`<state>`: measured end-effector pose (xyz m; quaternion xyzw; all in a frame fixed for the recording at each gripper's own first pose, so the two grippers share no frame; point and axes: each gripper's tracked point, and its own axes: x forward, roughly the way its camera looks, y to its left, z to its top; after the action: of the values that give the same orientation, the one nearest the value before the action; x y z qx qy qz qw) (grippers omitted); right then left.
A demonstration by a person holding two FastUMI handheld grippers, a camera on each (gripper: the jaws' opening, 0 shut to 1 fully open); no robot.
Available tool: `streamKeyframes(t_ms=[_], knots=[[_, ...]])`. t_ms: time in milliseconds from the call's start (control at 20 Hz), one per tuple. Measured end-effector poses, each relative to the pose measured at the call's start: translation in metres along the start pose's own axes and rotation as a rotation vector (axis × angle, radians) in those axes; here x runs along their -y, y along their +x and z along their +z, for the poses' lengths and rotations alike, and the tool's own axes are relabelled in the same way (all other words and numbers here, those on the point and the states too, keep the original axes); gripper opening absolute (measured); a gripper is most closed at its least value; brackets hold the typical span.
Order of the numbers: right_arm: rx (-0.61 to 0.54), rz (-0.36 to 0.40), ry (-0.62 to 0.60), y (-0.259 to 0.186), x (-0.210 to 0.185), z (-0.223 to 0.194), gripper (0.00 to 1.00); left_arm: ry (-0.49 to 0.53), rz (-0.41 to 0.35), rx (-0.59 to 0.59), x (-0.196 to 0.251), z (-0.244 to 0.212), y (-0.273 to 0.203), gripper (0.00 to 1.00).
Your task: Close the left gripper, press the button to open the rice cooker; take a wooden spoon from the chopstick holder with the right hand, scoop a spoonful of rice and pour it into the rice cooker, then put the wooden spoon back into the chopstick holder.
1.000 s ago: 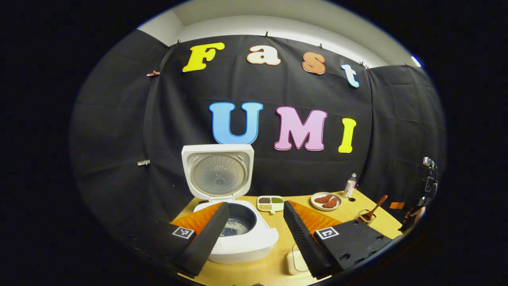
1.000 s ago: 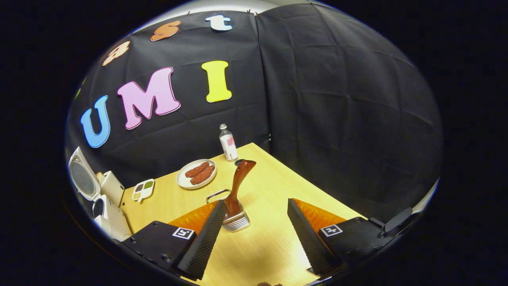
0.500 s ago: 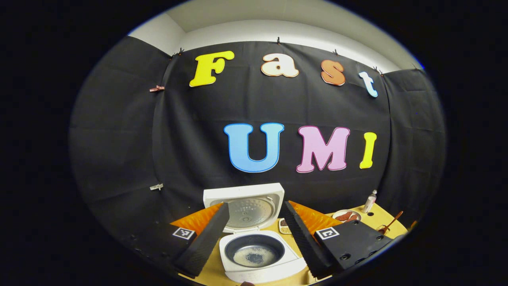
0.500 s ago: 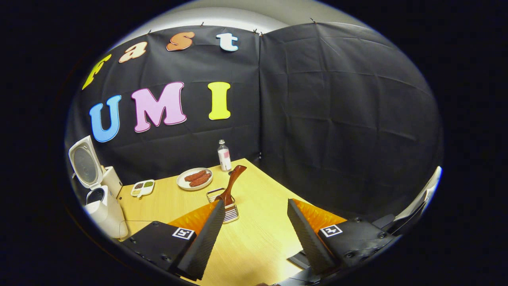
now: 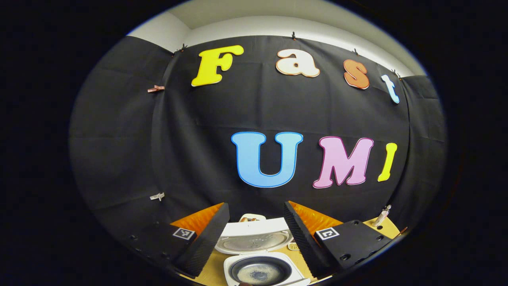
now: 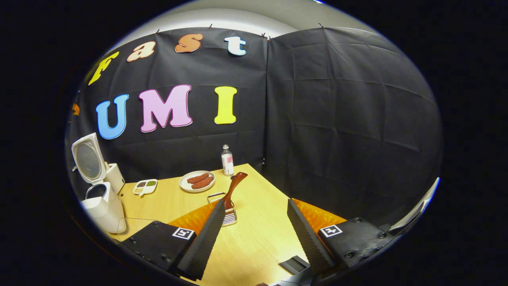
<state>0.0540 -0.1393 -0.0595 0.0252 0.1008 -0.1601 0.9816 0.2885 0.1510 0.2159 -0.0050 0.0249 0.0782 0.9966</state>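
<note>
The white rice cooker [image 5: 262,265] stands open below my left gripper [image 5: 254,242], lid [image 5: 256,238] tipped back, a little white rice in its dark pot [image 5: 260,273]. My left gripper is open and holds nothing. In the right gripper view the cooker [image 6: 99,198] sits at the table's left edge with its lid up. The wooden spoon [image 6: 234,188] leans in the metal chopstick holder [image 6: 228,214], just beyond the left finger of my right gripper [image 6: 254,234]. My right gripper is open, empty, and apart from the spoon.
On the wooden table [image 6: 174,206] lie a white plate with brown pieces [image 6: 197,181], a small divided dish [image 6: 145,186] and a bottle [image 6: 227,160] near the back wall. A dark flat object [image 6: 293,264] lies at the table's near edge.
Both grippers have drawn back and up: the cooker slid low under the left gripper, and the spoon and holder shrank and sit farther from the right gripper. Both stayed open.
</note>
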Motion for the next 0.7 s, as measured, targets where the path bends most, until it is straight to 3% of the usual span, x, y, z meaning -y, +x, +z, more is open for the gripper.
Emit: streamKeyframes(t_ms=[350, 700], knots=[[0.0, 0.068, -0.05, 0.012, -0.011, 0.007, 0.99, -0.005, 0.01, -0.178, -0.018, -0.065, 0.096, 0.95], [-0.011, 0.14, -0.066, 0.018, -0.038, 0.005, 0.99, 0.025, -0.01, -0.292, 0.003, -0.099, 0.13, 0.95]])
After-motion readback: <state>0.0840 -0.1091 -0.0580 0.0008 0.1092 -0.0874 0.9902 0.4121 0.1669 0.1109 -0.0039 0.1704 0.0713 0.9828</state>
